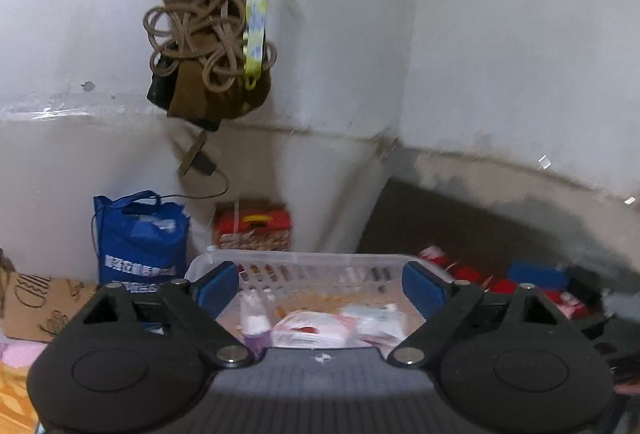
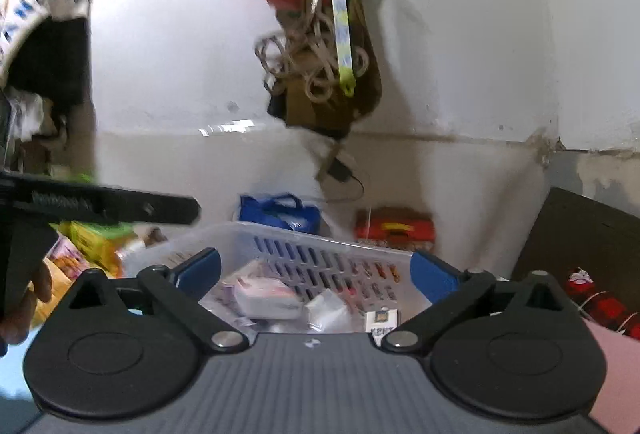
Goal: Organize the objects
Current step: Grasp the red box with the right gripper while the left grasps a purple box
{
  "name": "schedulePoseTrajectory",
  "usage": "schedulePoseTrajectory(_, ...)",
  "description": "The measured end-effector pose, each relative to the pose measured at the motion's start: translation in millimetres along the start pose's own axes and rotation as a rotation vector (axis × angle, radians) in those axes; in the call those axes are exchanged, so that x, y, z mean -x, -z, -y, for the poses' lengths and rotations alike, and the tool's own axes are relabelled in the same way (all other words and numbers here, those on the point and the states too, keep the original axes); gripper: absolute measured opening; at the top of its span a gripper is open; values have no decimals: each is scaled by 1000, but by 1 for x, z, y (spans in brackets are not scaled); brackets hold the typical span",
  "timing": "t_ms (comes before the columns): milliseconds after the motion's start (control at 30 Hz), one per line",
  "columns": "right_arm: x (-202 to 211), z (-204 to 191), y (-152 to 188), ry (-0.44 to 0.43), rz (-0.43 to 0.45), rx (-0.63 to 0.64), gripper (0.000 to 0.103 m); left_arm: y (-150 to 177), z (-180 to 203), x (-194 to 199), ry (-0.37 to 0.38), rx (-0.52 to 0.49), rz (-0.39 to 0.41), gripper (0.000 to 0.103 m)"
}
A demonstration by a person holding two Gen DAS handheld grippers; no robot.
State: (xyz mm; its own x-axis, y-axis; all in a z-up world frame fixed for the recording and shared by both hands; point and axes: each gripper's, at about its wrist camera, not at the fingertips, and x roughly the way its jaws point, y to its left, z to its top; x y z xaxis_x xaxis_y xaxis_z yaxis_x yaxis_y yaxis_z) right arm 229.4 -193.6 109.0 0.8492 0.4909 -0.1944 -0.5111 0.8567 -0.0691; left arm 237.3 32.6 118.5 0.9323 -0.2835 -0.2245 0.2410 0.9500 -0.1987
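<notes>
Two wrist views, and both of my grippers stand with their jaws spread wide and nothing between the pads.

From the left wrist, I see my left gripper (image 1: 322, 288) released, its blue fingertips (image 1: 218, 288) lined up with the two near corners of the clear plastic basket (image 1: 304, 258). The basket's far rim runs level across the gap, and inside it lie a small purple-capped bottle (image 1: 254, 318) and some white and pink packets (image 1: 340, 322). Beyond the far rim stand a blue bag (image 1: 140, 234) and a red box (image 1: 254, 224) against the white wall, which closes that side. A bundle of rope and bags (image 1: 208, 41) hangs from above, well clear of the basket. Right of the basket, a dark surface holds red and blue clutter (image 1: 520, 274) near the rim.

From the right wrist, my right gripper (image 2: 316, 272) is also let go, empty, fingertips (image 2: 432, 274) wide over the basket (image 2: 320, 238), whose slotted far wall faces me. Packets and a white carton (image 2: 382, 320) lie in it. To the left, the other gripper's black body crosses the view above the basket's left edge, with the person's hand (image 2: 28, 298) below it. Yellow and green packages (image 2: 96, 242) crowd that left side; the right side shows a dark board and a pink surface, more open.
</notes>
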Motion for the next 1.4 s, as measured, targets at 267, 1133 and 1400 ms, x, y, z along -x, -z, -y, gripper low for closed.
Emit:
schedulePoseTrajectory(267,28,-16,72,-34,-187,-149,103,79,-22,30,-42,44,-159,91)
schedulePoseTrajectory(1133,-10,-42,96,-113,-371,-124,66,136,-15,1,-39,1,-343,49)
schedulePoseTrajectory(1400,-2,-37,93,-72,-298,-148,66,128,-46,21,-48,73,-234,49)
